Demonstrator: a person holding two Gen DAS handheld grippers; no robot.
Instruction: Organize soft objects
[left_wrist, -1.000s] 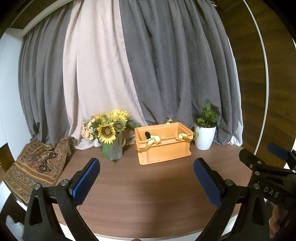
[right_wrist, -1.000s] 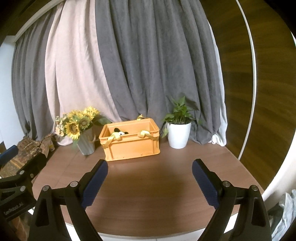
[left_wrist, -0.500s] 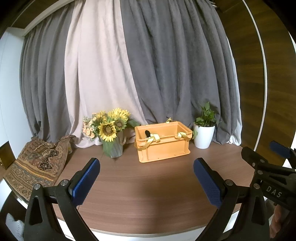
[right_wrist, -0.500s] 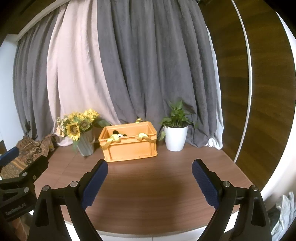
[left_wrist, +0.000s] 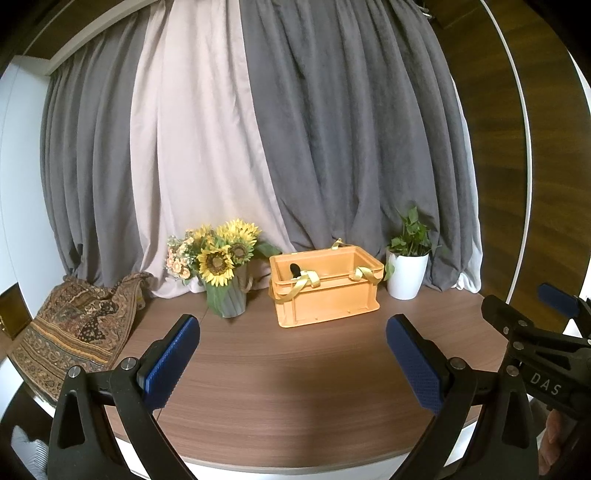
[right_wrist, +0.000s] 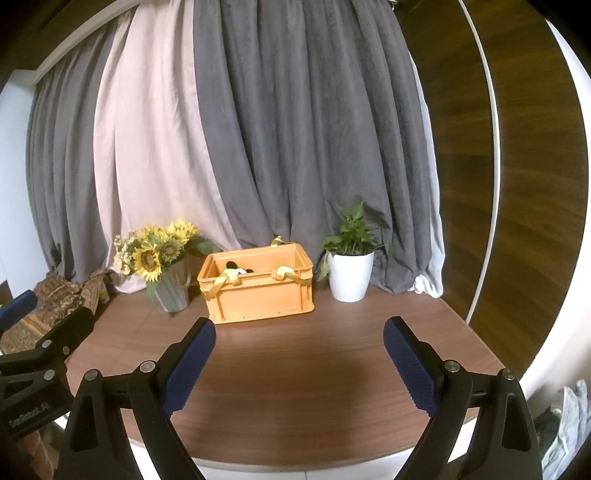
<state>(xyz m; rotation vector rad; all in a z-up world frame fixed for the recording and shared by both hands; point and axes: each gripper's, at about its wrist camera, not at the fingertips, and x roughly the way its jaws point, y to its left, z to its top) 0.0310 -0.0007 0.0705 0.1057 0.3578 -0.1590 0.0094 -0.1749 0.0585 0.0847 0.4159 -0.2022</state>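
Note:
An orange plastic crate (left_wrist: 325, 295) stands at the back of the round wooden table (left_wrist: 295, 387); it also shows in the right wrist view (right_wrist: 258, 291). A black-and-white plush toy (right_wrist: 236, 268) peeks over its rim, and yellow ribbon straps (left_wrist: 304, 282) hang over its front edge. My left gripper (left_wrist: 295, 365) is open and empty, well in front of the crate above the table's near part. My right gripper (right_wrist: 299, 365) is open and empty too, at about the same distance.
A vase of sunflowers (left_wrist: 221, 266) stands left of the crate, a white potted plant (left_wrist: 408, 273) right of it. A patterned cloth (left_wrist: 74, 325) lies at the table's left edge. Grey and pale curtains (left_wrist: 258, 147) hang behind. A wood wall (right_wrist: 535, 184) is on the right.
Both grippers have drawn back and risen a little from the table; the crate looks smaller and farther. Both stay open and empty.

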